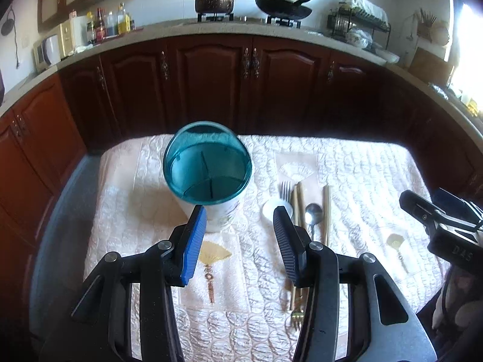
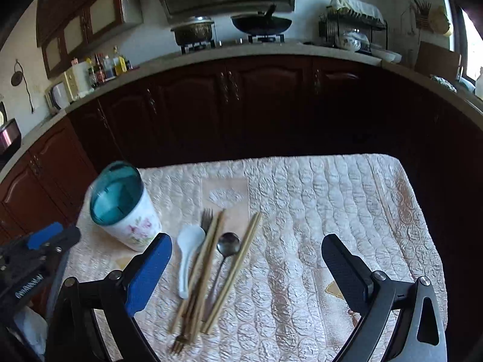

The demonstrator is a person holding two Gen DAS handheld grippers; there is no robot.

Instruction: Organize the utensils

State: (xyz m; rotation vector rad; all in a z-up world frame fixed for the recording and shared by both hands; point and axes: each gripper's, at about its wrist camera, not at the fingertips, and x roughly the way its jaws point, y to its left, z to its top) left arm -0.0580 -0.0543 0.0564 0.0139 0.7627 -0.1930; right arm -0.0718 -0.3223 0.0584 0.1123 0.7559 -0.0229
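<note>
A white flowered utensil holder [image 1: 222, 215] [image 2: 137, 223] with a teal divided insert stands upright on the quilted tablecloth [image 1: 362, 175] [image 2: 332, 199]. To its right lie a white ceramic spoon [image 1: 271, 206] [image 2: 188, 241], a fork [image 1: 286, 188] [image 2: 206, 215], a metal spoon [image 1: 314, 211] [image 2: 229, 242] and wooden chopsticks [image 1: 327, 211] [image 2: 244, 268], side by side. My left gripper [image 1: 239, 209] hovers open just in front of the holder, holding nothing. Above the utensils my right gripper [image 2: 246, 238] hangs wide open and empty. The right gripper's finger [image 1: 422, 211] also shows at the left view's edge.
Dark wooden cabinets [image 1: 211, 72] run behind the table under a counter holding a pot [image 1: 214, 0], a wok [image 1: 282, 7], bottles [image 1: 108, 24] and a dish rack [image 1: 359, 21]. The table's right half [image 2: 347, 211] carries only cloth.
</note>
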